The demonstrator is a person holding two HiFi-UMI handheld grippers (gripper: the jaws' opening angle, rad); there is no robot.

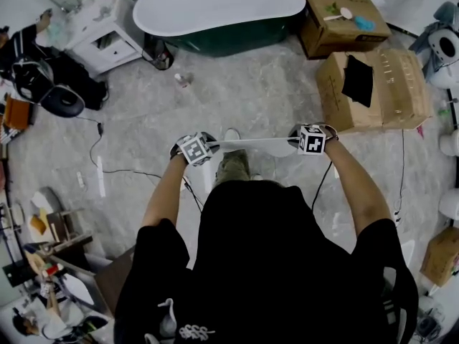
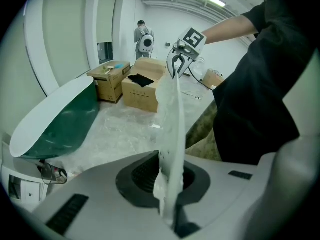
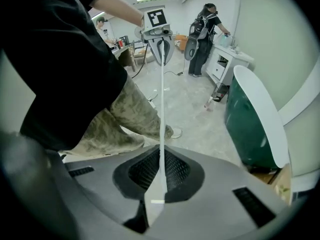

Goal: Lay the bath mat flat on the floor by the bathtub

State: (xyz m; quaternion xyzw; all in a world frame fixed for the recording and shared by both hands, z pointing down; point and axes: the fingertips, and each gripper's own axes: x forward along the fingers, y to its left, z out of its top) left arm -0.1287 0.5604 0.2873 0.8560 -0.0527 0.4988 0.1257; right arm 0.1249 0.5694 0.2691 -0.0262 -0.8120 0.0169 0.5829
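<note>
The white bath mat [image 1: 251, 143] hangs stretched between both grippers above the marble floor, in front of my legs. In the head view it shows edge on, as a thin band. My left gripper [image 1: 195, 149] is shut on one end of the mat [image 2: 170, 119]. My right gripper [image 1: 310, 140] is shut on the other end of the mat [image 3: 161, 124]. Each gripper view looks along the taut mat to the other gripper: the right gripper [image 2: 177, 64] and the left gripper [image 3: 162, 46]. The green bathtub [image 1: 219, 9] with its white rim stands ahead, more than a step away.
Cardboard boxes [image 1: 373, 84] stand right of the tub, and another box [image 1: 341, 20] sits behind them. A white cabinet [image 1: 104, 27] is left of the tub. A small bottle [image 1: 184, 79] and cables [image 1: 100, 163] lie on the floor. A person with a backpack [image 3: 202, 34] stands by the cabinet.
</note>
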